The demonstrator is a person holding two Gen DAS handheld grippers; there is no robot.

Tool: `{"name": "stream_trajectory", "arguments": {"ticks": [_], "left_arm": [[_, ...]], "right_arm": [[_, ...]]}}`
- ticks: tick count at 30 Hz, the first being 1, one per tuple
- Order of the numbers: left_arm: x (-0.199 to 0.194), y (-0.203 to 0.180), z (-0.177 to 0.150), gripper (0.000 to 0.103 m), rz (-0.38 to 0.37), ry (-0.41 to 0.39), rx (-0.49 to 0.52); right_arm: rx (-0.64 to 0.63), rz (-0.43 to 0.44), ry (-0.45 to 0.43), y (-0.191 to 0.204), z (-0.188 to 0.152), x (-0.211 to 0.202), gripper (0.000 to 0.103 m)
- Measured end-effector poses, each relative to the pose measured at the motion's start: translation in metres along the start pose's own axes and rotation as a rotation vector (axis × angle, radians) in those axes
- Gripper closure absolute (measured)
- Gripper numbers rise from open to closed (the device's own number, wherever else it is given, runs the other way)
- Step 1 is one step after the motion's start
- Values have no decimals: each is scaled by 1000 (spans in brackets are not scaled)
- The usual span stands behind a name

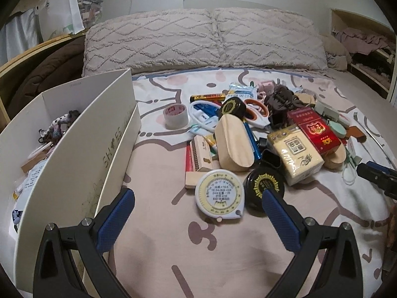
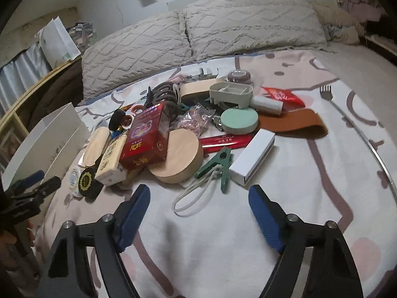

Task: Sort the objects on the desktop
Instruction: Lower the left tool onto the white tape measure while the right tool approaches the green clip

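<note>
A heap of small objects lies on the bed. In the left wrist view my left gripper (image 1: 198,200) is open and empty, just short of a white round tape measure (image 1: 219,195) and a black round tin (image 1: 264,183). A white shoe box (image 1: 74,154) with several items inside stands at its left. In the right wrist view my right gripper (image 2: 198,198) is open and empty, just short of a white cable loop (image 2: 191,196), a green clothes peg (image 2: 219,165) and a round wooden box (image 2: 177,157). A red cigarette pack (image 2: 146,139) leans on the heap.
Also in the heap are a tape roll (image 1: 175,115), scissors (image 1: 256,114), a tissue pack (image 1: 294,156), a white slim box (image 2: 251,159), a mint round case (image 2: 238,121) and a brown strap (image 2: 295,123). Pillows (image 1: 206,42) lie behind. A back scratcher (image 2: 352,121) lies at right.
</note>
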State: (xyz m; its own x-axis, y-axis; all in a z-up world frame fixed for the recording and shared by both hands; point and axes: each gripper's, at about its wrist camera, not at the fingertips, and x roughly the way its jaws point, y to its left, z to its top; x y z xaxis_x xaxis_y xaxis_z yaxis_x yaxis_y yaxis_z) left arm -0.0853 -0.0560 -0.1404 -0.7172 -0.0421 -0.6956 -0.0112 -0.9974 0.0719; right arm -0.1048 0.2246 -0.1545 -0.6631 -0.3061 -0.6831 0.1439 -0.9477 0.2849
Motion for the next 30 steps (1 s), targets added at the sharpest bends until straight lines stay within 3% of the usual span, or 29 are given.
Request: {"name": "stream_trajectory", "arguments": {"ticks": [6, 10, 18, 20, 30], "left_arm": [[9, 0, -3, 0, 9, 35, 12], [14, 0, -5, 0, 5, 62, 24], [24, -2, -8, 0, -17, 100, 40], [27, -3, -8, 0, -31, 108, 49], [33, 5, -6, 0, -45, 114, 25]], "right_arm": [[-2, 41, 18, 3, -3, 5, 52], [-9, 50, 25, 4, -5, 9, 60], [22, 76, 41, -3, -8, 14, 87], [27, 89, 35, -4, -8, 13, 92], [41, 120, 28, -3, -15, 5, 93]]}}
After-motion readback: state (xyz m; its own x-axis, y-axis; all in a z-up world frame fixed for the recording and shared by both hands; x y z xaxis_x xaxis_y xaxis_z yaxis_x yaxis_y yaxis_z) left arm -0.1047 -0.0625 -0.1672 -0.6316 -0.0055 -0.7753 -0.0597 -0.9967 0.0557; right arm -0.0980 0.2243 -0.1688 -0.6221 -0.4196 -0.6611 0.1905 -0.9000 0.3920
